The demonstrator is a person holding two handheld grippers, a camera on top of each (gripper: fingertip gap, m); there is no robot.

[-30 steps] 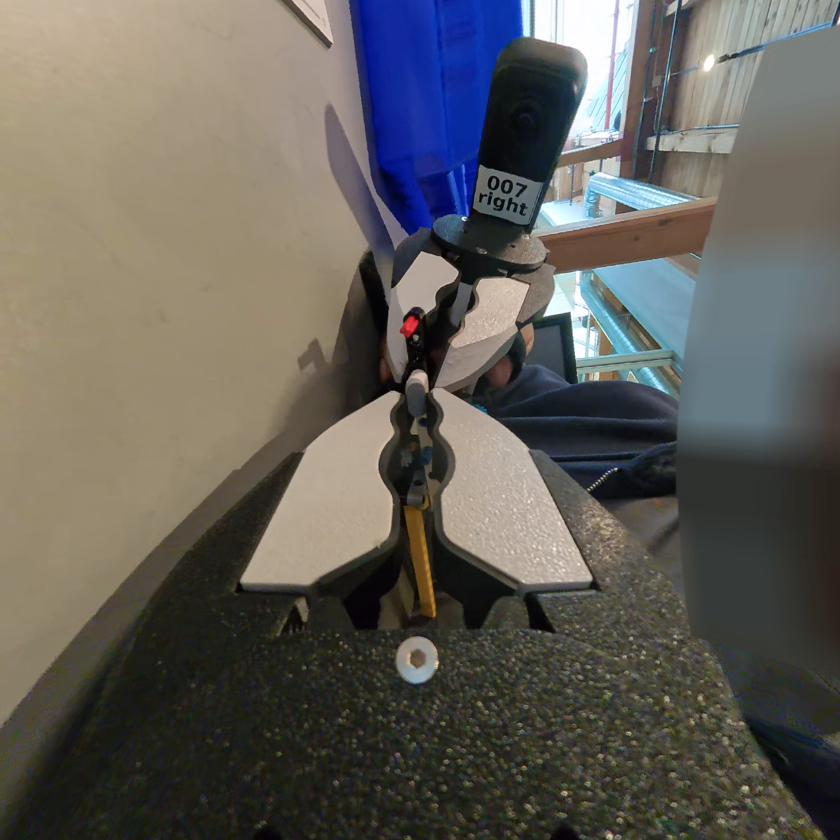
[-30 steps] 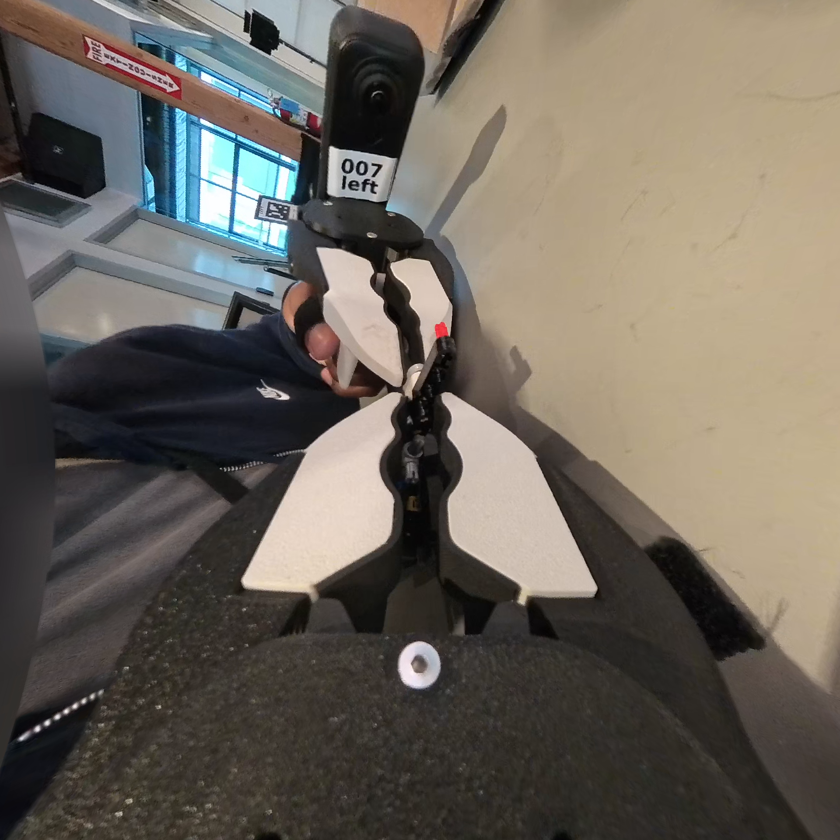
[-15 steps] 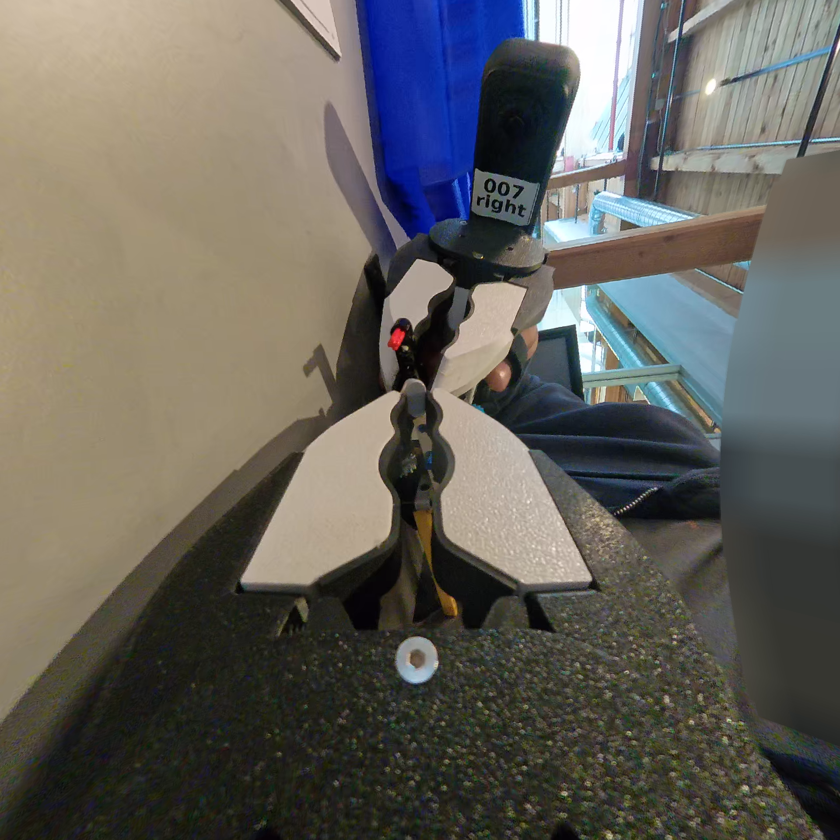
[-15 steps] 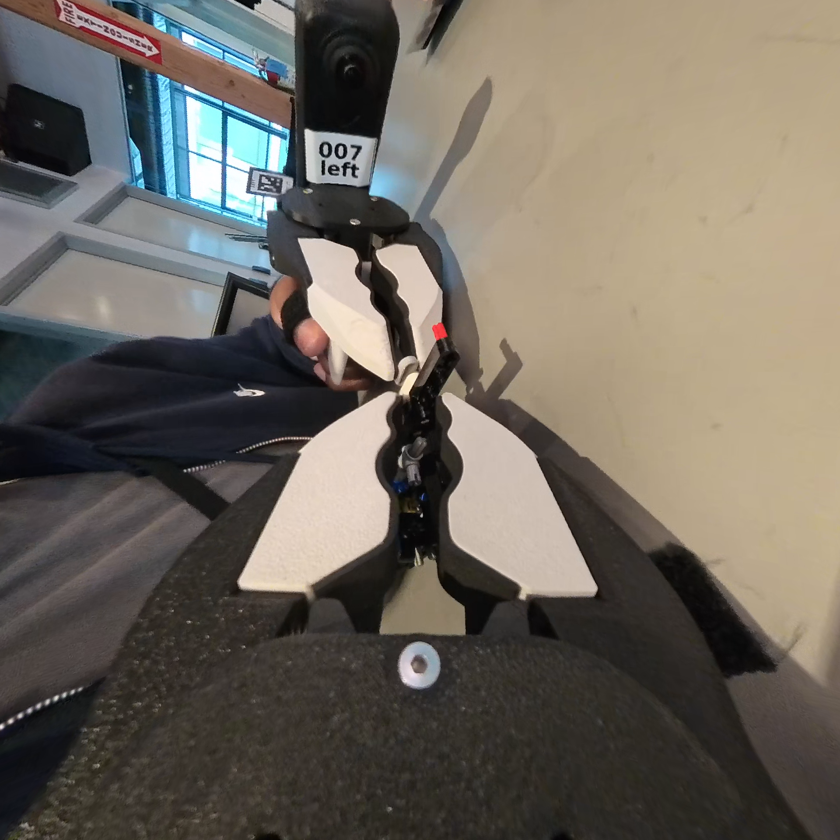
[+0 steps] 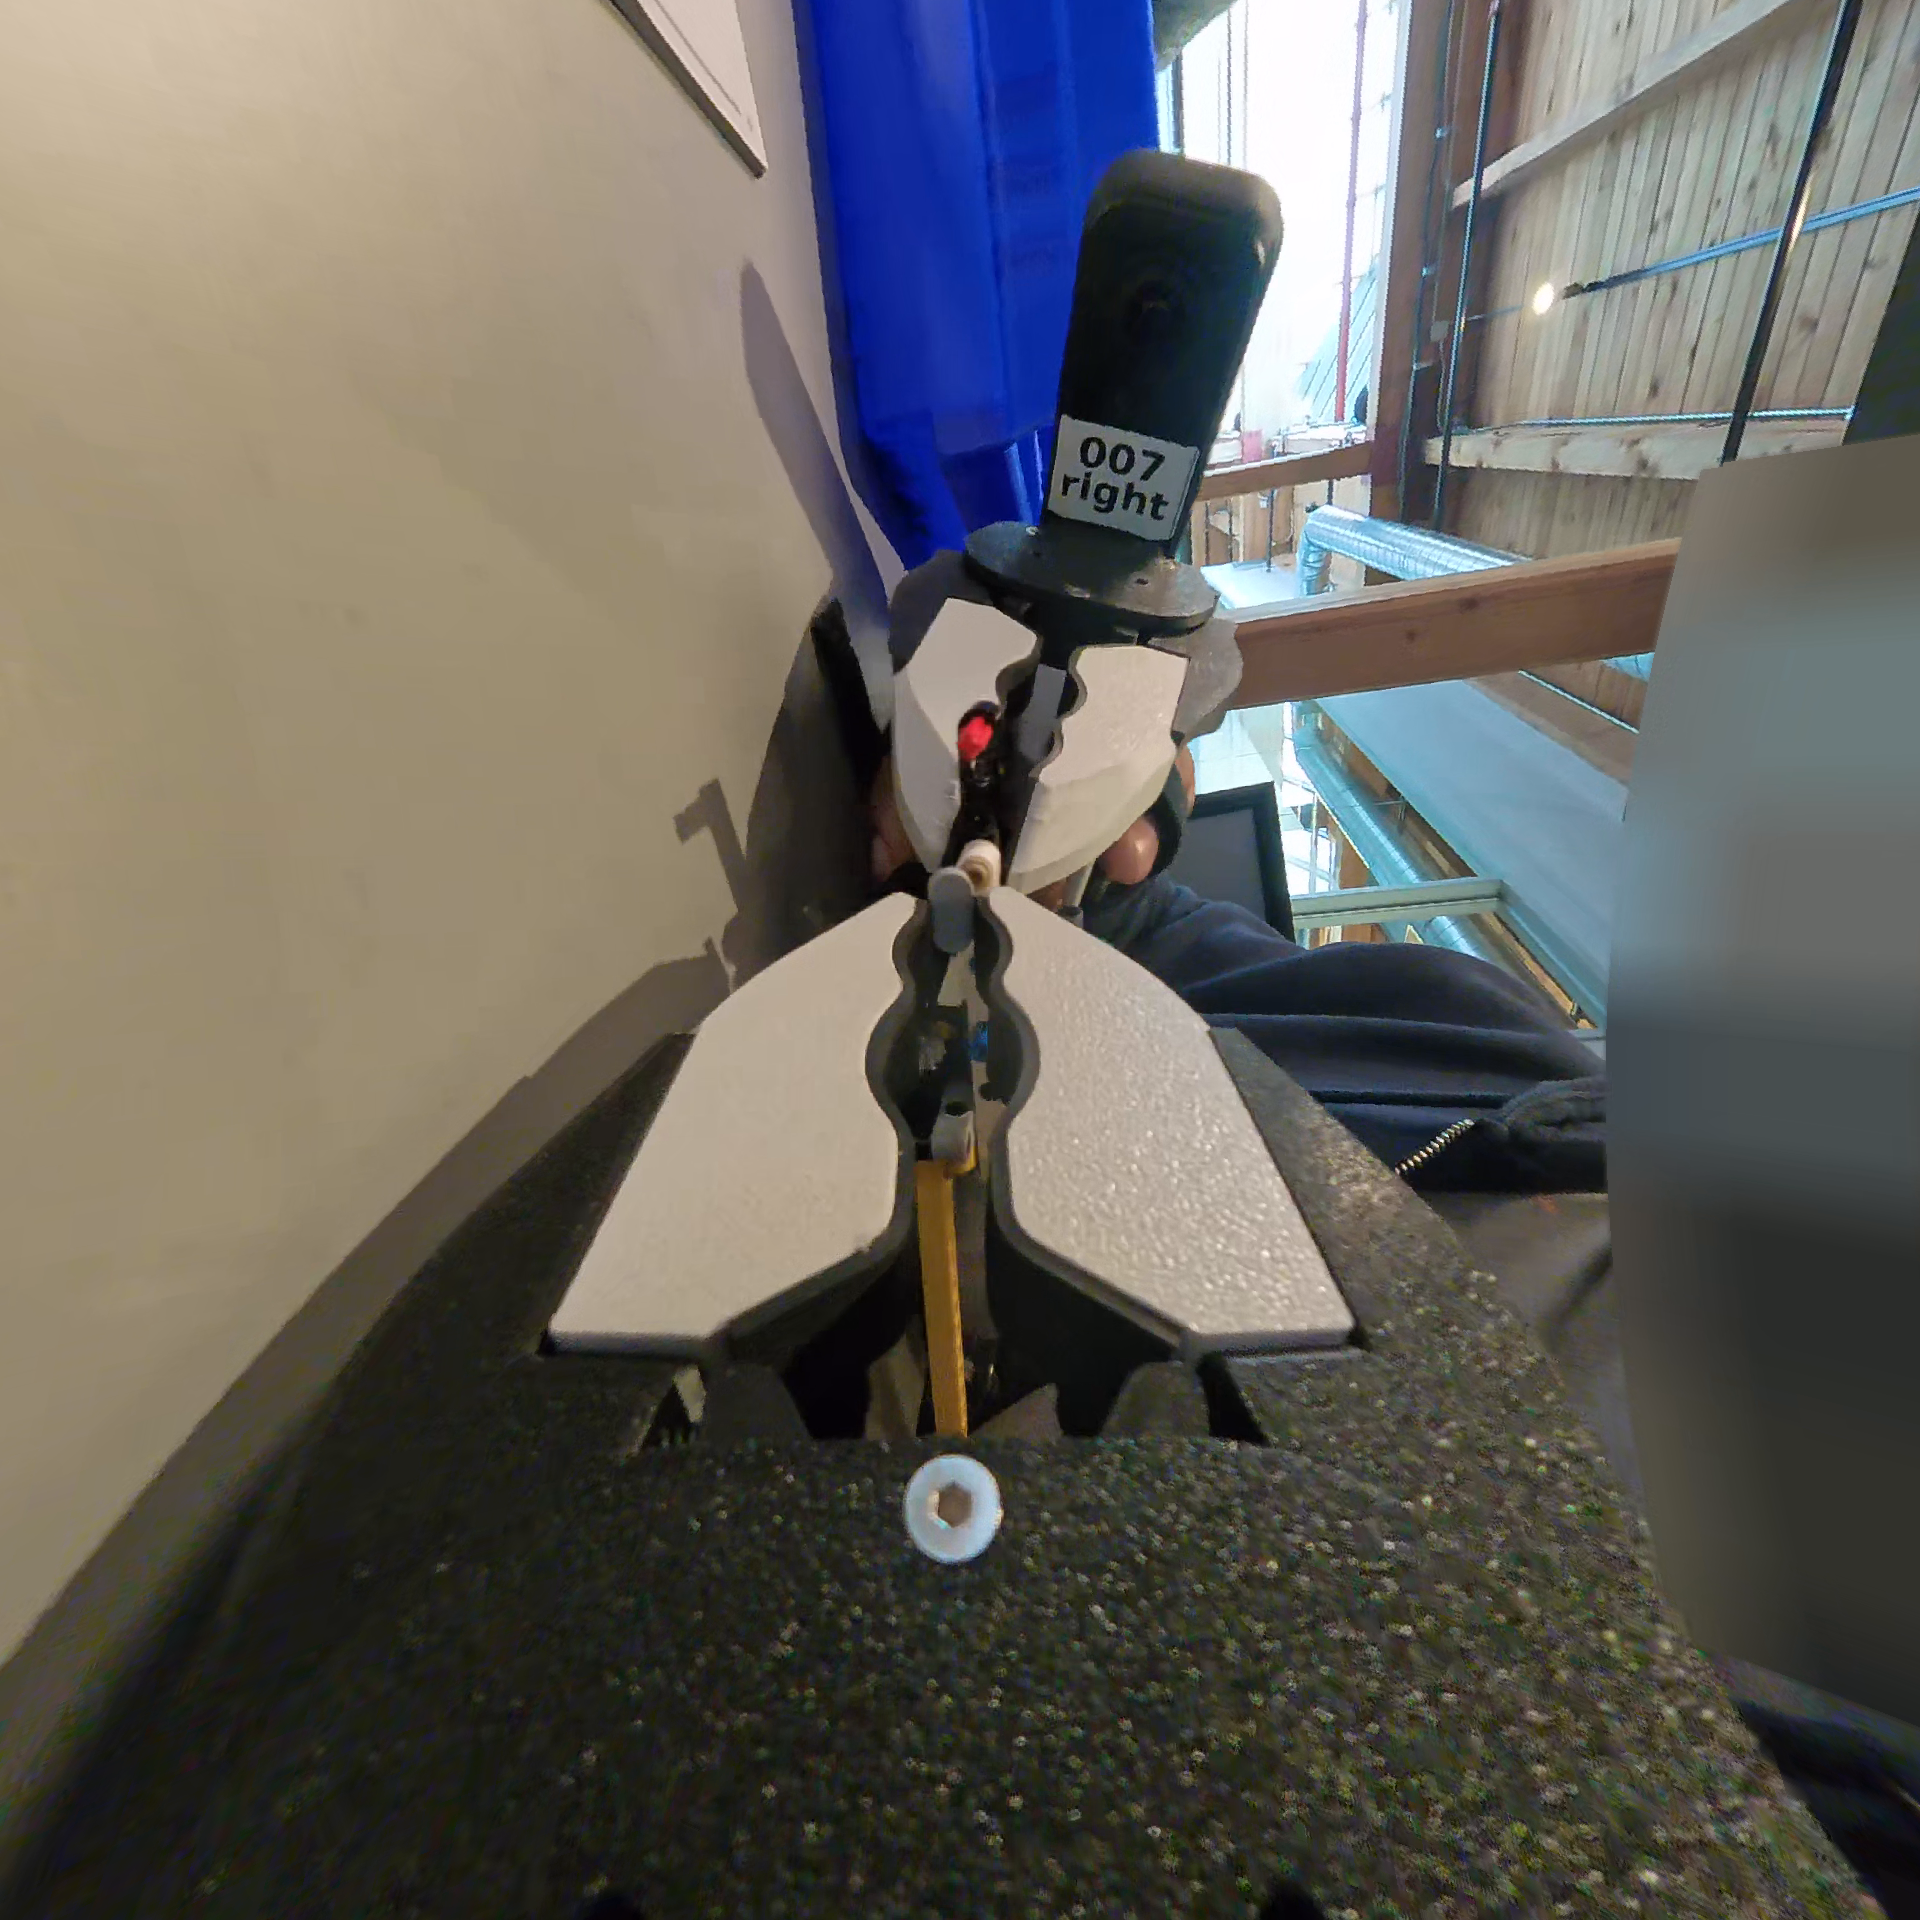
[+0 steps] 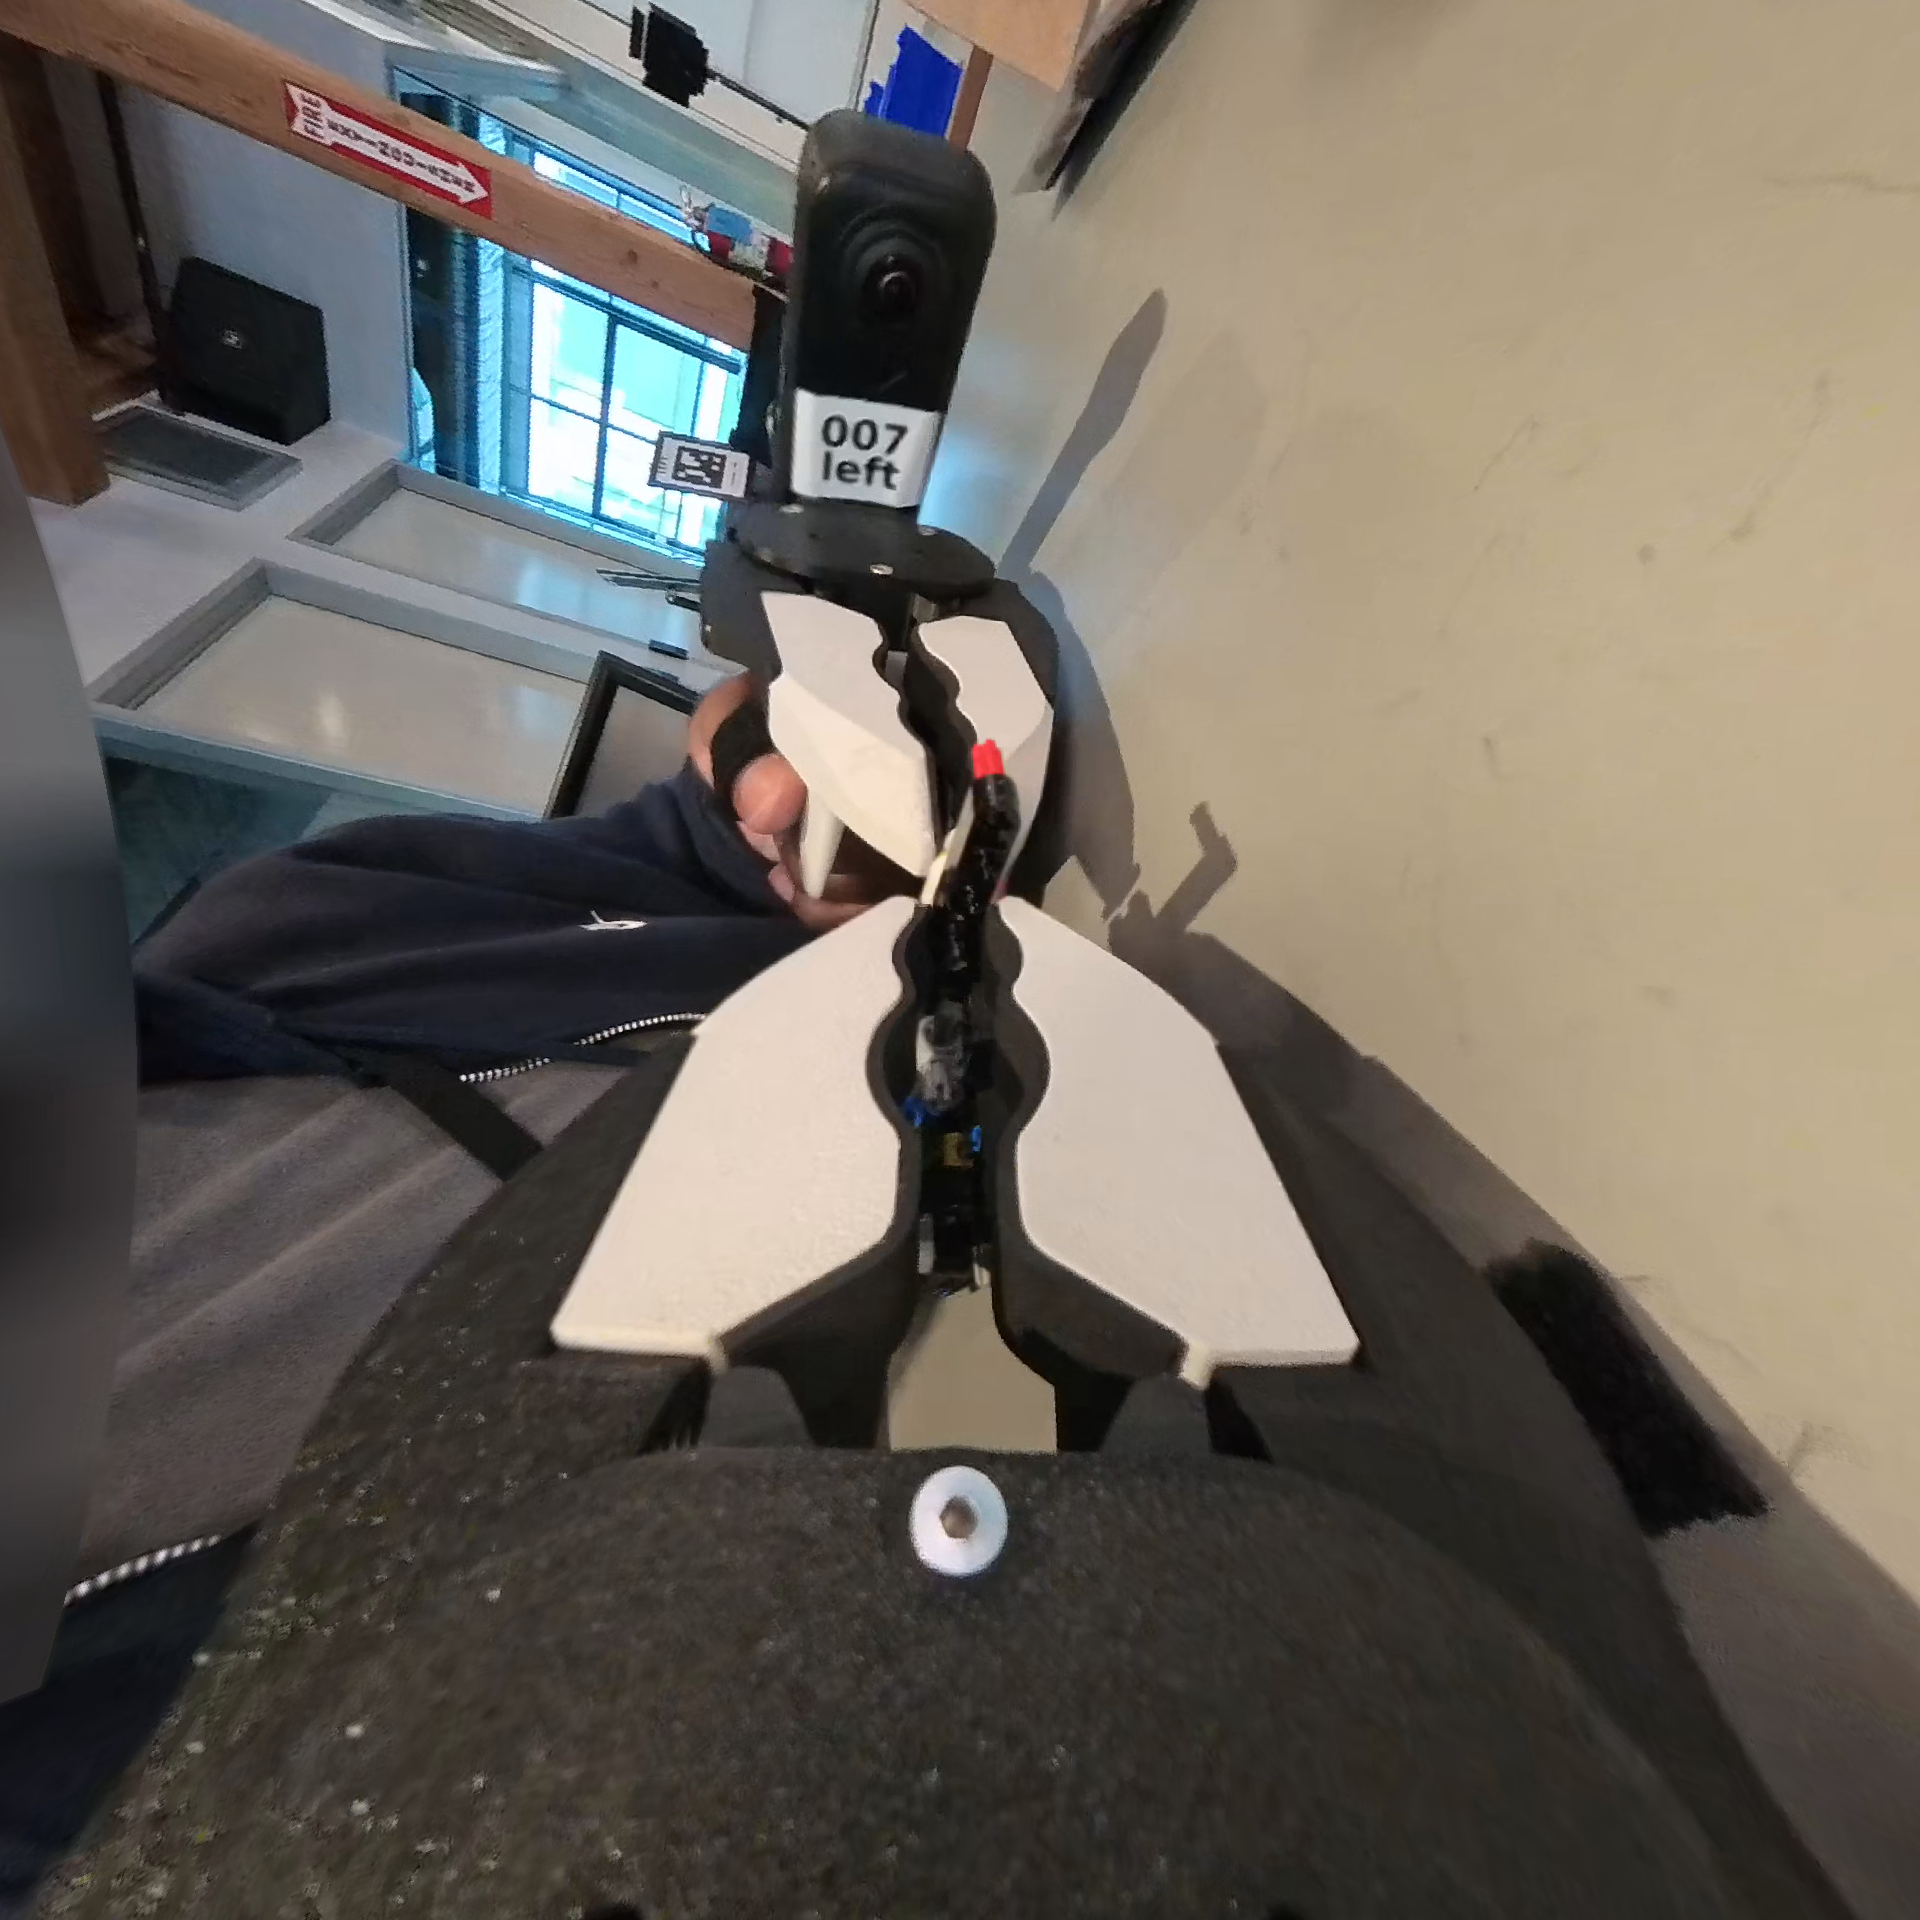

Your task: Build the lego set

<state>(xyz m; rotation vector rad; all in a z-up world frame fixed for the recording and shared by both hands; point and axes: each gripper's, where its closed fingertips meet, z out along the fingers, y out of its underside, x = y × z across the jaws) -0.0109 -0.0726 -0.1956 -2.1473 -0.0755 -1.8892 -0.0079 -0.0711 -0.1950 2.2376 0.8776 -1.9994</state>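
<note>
Holding: I have both grippers tip to tip in the air beside a beige wall (image 5: 312, 623), each clamped on part of the lego set.
Left gripper (image 5: 951, 920): jaws closed on a thin lego piece; a grey rounded end (image 5: 948, 902) pokes out at the tips and a yellow beam (image 5: 940, 1288) runs back between the fingers toward the camera.
Left fingers (image 5: 769, 1132): grey pads nearly meeting, only the narrow wavy slot between them.
Right gripper (image 6: 956, 914): jaws closed on a black lego assembly (image 6: 982, 842) that sticks out past the tips, tilted up to the right.
Assembly detail: red tip (image 6: 985, 756) at its far end, a white piece (image 6: 948, 847) along its left side; small blue and grey bits show in the slot, too small for me to identify.
Contact: in the left wrist view the white peg (image 5: 980, 860) sits just beside the grey end, touching or nearly so; I can't tell whether they're seated.
Far views: each camera sees the other gripper head-on, with a labelled black camera stalk (image 6: 883, 312) above it.
Person: bare fingers (image 6: 764, 805) and a dark navy sleeve (image 6: 436, 925) behind the left gripper.
Background: blue curtain (image 5: 977, 260), wooden beam (image 5: 1455, 623).
</note>
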